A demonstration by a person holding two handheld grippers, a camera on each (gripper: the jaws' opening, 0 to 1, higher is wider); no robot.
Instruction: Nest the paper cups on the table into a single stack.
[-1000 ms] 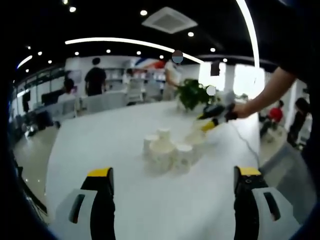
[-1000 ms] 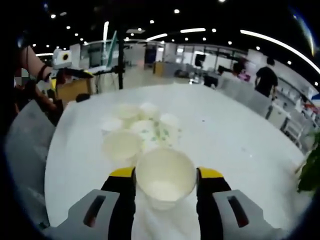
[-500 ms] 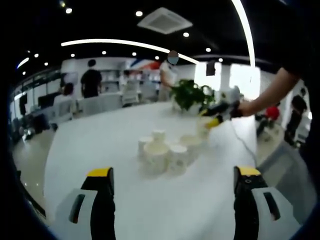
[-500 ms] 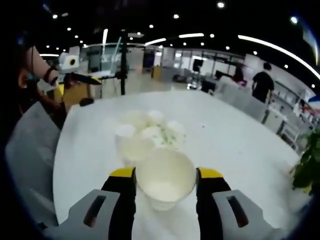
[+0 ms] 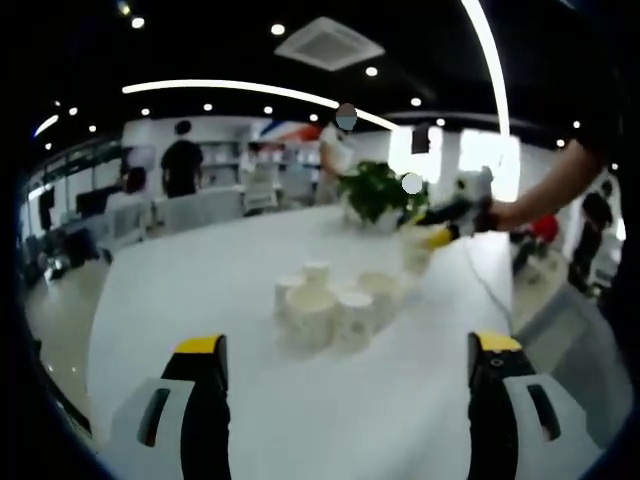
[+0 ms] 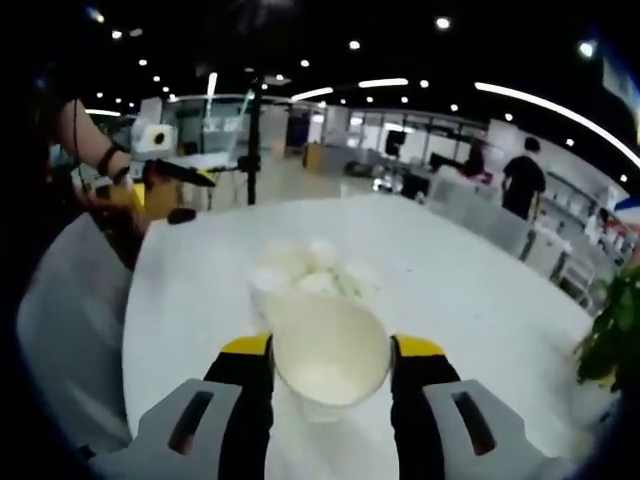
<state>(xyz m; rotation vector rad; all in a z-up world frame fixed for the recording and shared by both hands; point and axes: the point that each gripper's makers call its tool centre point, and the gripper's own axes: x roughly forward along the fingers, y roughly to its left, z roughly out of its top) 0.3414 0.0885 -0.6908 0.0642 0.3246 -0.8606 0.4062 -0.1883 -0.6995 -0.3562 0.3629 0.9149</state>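
White paper cup [image 6: 328, 360] sits clamped between the jaws of our right gripper [image 6: 328, 350], mouth toward the camera, held above the cluster of cups [image 6: 305, 275] on the round white table [image 6: 470, 290]. Our left gripper [image 5: 346, 350] hangs wide open and empty. We should line the held cup's base over one open cup, lower it straight, and release gently.

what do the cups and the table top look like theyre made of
The held cup, clamped in the right gripper, looks like thin matte white paper: dull inside, a rolled rim squeezed slightly oval between the jaws. The clustered cups look the same, some with a faint green print. The table seems a smooth white laminate or similar hard surface with a soft sheen; the exact material is unclear.
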